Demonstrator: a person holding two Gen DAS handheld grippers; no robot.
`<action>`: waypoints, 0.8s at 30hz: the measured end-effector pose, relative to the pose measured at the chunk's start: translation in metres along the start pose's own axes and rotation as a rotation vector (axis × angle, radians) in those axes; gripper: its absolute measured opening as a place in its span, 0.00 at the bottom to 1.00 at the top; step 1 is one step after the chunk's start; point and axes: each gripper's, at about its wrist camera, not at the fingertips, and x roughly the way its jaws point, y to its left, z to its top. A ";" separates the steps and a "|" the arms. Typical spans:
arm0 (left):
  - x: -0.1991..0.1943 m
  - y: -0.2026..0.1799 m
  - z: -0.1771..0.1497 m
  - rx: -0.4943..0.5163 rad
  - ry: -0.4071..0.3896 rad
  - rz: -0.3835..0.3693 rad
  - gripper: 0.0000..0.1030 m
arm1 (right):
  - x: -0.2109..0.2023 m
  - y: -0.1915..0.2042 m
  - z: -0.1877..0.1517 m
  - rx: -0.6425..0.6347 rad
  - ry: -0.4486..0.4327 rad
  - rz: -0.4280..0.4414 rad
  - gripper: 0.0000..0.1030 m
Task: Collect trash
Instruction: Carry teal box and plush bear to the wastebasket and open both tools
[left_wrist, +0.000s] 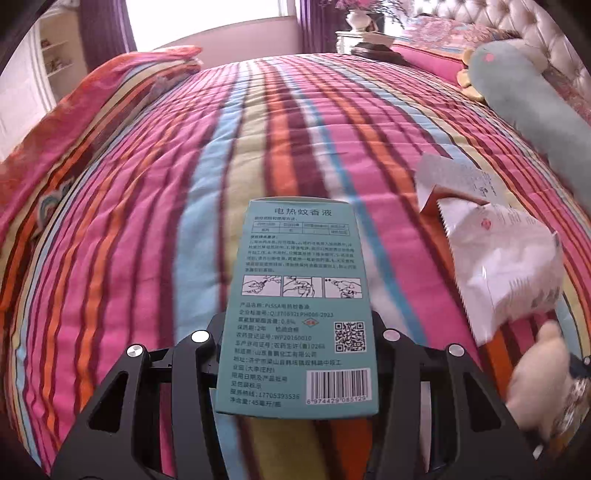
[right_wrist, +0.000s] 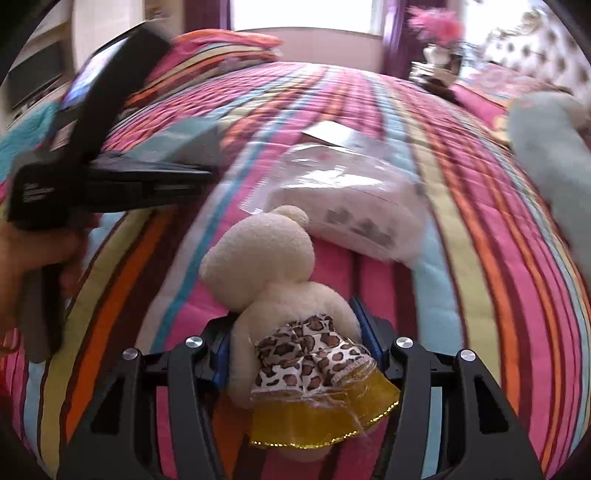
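My left gripper is shut on a teal cardboard box with printed Chinese text, a QR code and a barcode, held above the striped bedspread. My right gripper is shut on a cream plush doll in a leopard-print top and gold skirt. A white plastic wrapper lies on the bed to the right of the box; it also shows in the right wrist view, just beyond the doll. The left gripper's body and the teal box appear at the left of the right wrist view.
A grey-green plush toy lies along the bed's right side by the tufted headboard. A striped pillow sits at the far left. A nightstand with a vase stands behind the bed.
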 end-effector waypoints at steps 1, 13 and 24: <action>-0.010 0.009 -0.006 -0.024 -0.008 -0.022 0.46 | -0.003 -0.007 -0.002 0.030 -0.008 0.018 0.50; -0.116 0.054 -0.125 -0.050 -0.088 -0.133 0.46 | -0.087 -0.075 -0.092 0.349 -0.089 0.124 0.50; -0.248 0.065 -0.322 -0.046 -0.115 -0.195 0.46 | -0.209 -0.040 -0.244 0.349 -0.164 0.269 0.50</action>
